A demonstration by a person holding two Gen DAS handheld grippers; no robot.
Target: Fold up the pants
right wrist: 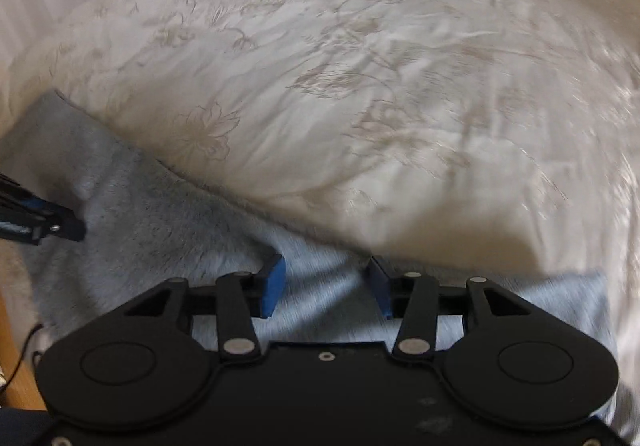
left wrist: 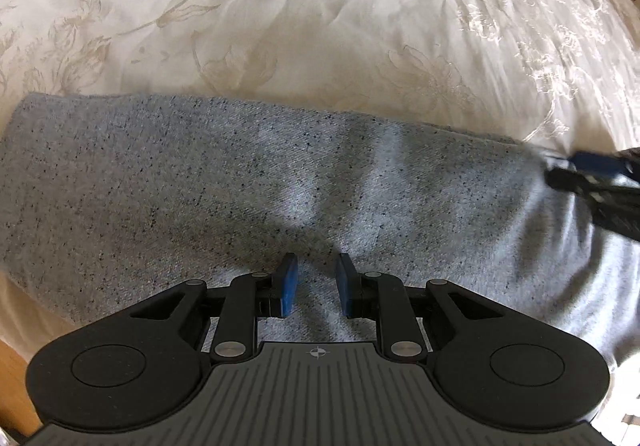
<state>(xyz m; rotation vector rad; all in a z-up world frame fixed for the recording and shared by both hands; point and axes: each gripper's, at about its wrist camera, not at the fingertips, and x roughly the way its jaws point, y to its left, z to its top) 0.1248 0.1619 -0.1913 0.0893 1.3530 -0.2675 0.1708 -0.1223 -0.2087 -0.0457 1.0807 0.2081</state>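
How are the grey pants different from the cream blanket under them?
The pants are speckled grey, while the bedspread is cream with a flower pattern. The pants look soft and fuzzy; the bedspread looks smooth and shiny. The pants form a small strip at the near edge; the bedspread spreads far wider beneath them. Both are cloth, a little wrinkled.

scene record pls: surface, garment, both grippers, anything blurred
surface: cream floral bedspread
garment: grey speckled pants, lying flat along the near edge of the bedspread
left gripper: over the pants, pads slightly apart, no fabric visibly pinched
right gripper: jaws open, over the pants' far edge, nothing between the pads
cross view: each gripper shows at the edge of the other's camera
blur: right wrist view smeared
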